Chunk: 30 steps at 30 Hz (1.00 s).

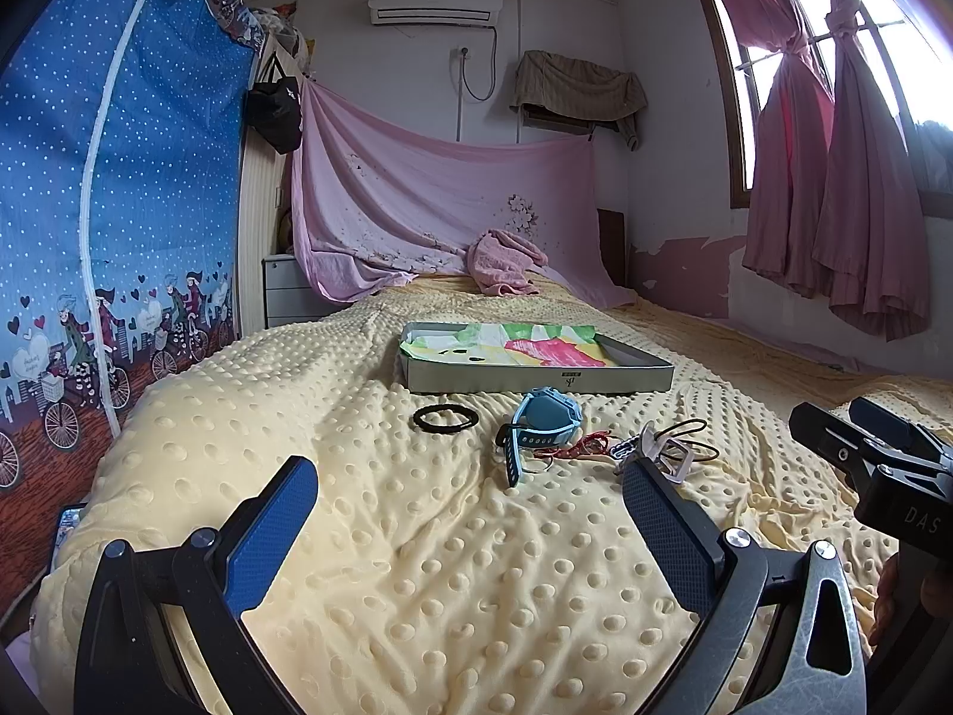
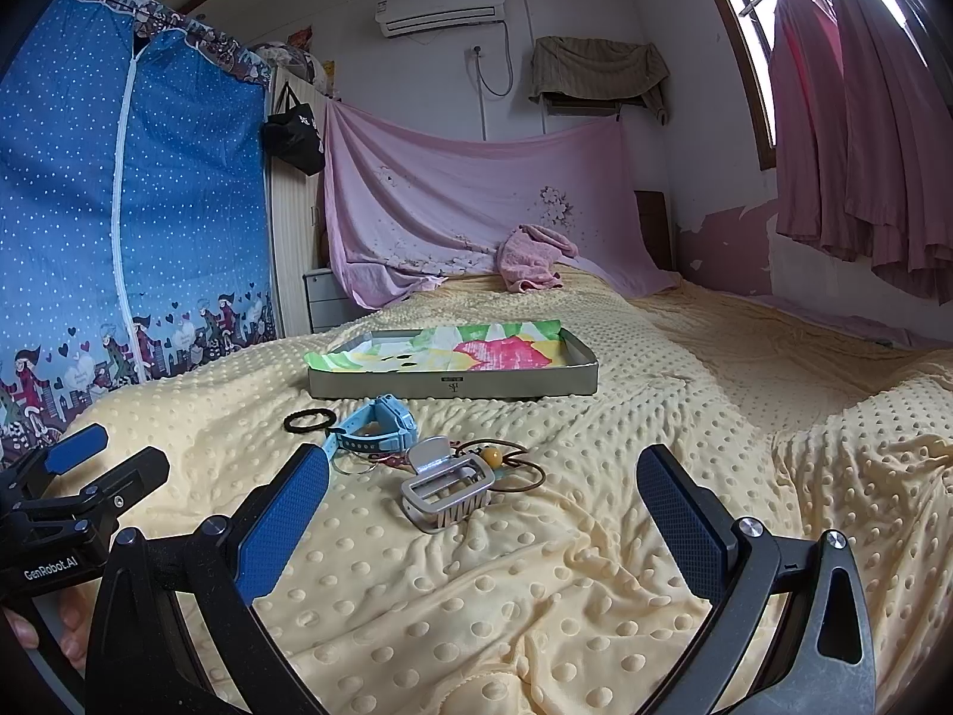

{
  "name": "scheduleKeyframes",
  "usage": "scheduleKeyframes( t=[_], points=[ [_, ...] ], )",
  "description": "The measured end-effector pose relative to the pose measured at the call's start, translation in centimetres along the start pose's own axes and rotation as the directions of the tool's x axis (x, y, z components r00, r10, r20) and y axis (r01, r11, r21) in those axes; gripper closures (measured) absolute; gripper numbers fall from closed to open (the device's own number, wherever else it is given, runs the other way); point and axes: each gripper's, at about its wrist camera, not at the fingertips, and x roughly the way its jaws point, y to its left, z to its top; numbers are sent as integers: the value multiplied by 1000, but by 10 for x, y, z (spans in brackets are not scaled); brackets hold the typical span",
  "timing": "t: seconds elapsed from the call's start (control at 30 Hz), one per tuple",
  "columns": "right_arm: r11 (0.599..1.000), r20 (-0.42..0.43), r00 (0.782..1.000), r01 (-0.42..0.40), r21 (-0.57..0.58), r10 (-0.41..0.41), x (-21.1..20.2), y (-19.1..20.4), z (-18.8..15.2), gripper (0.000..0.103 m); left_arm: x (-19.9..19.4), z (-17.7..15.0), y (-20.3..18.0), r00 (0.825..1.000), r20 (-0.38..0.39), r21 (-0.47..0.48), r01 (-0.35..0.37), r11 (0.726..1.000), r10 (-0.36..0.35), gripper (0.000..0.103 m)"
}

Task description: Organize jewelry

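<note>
A shallow grey tray (image 1: pixel 619 382) (image 2: pixel 524 384) lined with colourful cloth lies on the yellow bed. In front of it lie a black hair ring (image 1: pixel 445 418) (image 2: pixel 310 420), a blue watch (image 1: pixel 545 417) (image 2: pixel 381 432), a silver hair claw (image 2: pixel 447 485) (image 1: pixel 670 456), a red string (image 1: pixel 581 447), a metal ring (image 2: pixel 351 465) and brown hair ties with an amber bead (image 2: pixel 518 465). My left gripper (image 1: pixel 470 503) is open and empty, short of the watch. My right gripper (image 2: pixel 482 491) is open and empty, its fingers either side of the claw, short of it.
The dimpled yellow blanket (image 1: pixel 417 566) covers the bed. A pink towel (image 2: pixel 536 262) lies at the head. A blue fabric wardrobe (image 1: pixel 119 179) stands left, a grey drawer unit (image 2: pixel 324 298) beside the bed, pink curtains (image 2: pixel 863 149) right.
</note>
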Motion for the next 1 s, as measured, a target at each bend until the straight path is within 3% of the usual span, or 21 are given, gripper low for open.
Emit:
scheduleKeyframes(
  t=[1.0],
  points=[
    [1000,-6,1000,-2,-4,2,3,-3,1,1,-2,1,9,1000,-6,-10,-8,1000,8,0]
  ],
)
